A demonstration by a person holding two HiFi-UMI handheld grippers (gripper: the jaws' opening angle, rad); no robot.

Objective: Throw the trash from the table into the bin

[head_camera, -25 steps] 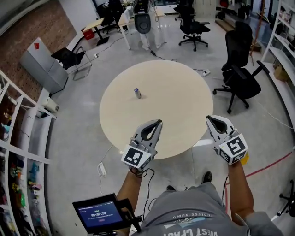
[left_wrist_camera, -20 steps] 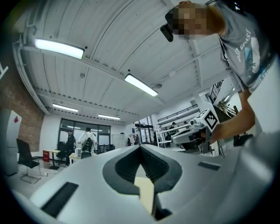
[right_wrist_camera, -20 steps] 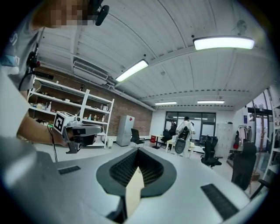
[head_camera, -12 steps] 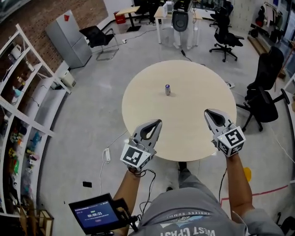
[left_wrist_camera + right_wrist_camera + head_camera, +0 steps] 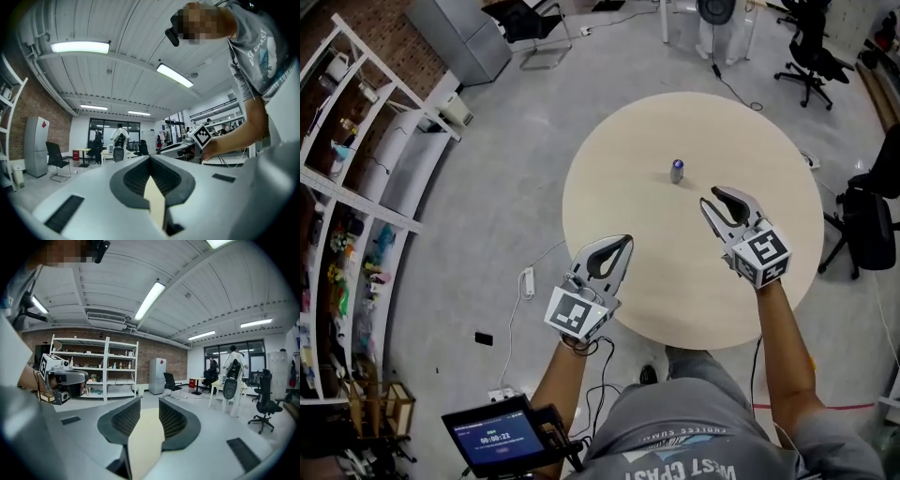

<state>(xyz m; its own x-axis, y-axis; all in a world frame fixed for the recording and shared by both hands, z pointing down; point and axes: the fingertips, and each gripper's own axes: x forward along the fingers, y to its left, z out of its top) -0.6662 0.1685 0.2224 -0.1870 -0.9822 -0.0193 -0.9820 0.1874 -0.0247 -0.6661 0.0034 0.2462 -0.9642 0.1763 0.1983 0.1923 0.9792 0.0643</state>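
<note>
Can stands upright mid-tabletop, now much nearer the right claw, whose empty jaws have just been opening slightly; the left claw stays closed, empty.

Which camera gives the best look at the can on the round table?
The head view: the can stands upright on the round table, seen whole from above. The left gripper view and the right gripper view each show only a strip of that table, no can.
</note>
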